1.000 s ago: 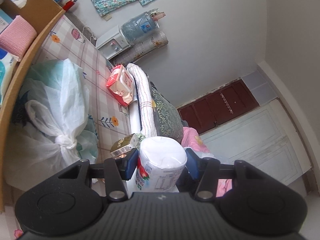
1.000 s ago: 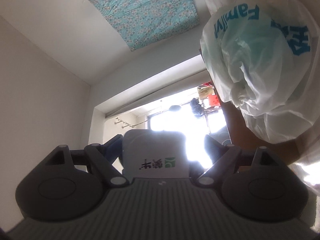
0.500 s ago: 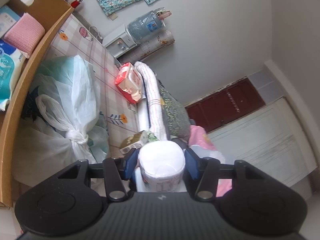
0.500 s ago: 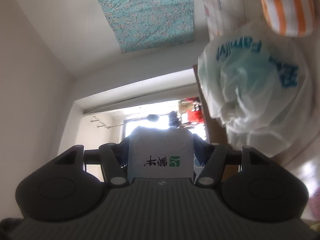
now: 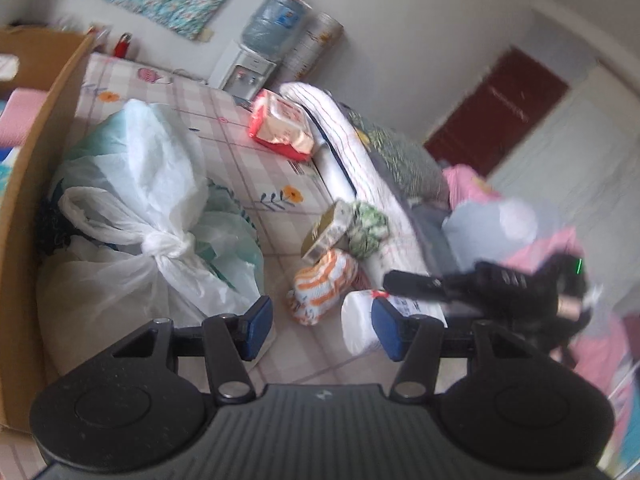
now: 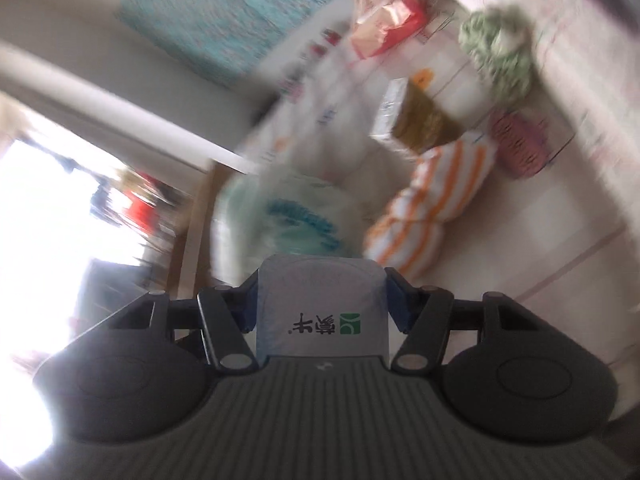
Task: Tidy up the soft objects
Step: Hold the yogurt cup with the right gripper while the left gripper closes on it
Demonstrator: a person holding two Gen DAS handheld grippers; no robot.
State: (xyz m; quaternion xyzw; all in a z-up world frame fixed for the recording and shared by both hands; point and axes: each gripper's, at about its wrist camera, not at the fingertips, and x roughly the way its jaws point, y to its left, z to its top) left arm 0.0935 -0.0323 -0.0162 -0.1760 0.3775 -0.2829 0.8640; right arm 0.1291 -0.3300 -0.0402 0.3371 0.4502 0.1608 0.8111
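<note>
In the right wrist view my right gripper (image 6: 322, 300) is shut on a white pack (image 6: 322, 312) with a green logo, held above the checked table. My left gripper (image 5: 320, 330) stands open with nothing between its blue pads. In the left wrist view the white pack (image 5: 356, 320) shows just past the right pad, under a black finger (image 5: 416, 280) of the other gripper. An orange-striped soft bundle (image 5: 324, 284) (image 6: 436, 196) lies on the table ahead. A green soft bundle (image 5: 368, 228) (image 6: 500, 52) lies behind it. A pink knitted piece (image 6: 520, 144) sits beside them.
A knotted white plastic bag (image 5: 152, 208) fills the left of the table, against a cardboard box (image 5: 36, 160). A gold carton (image 5: 324, 232) leans by the bundles and a red tissue pack (image 5: 280, 124) lies farther back. Rolled bedding (image 5: 360, 152) borders the table's right side.
The white pack that sat between my left pads is out of them, now off to the right. My right gripper rolled and swung from the window down to the table, with its pack still held.
</note>
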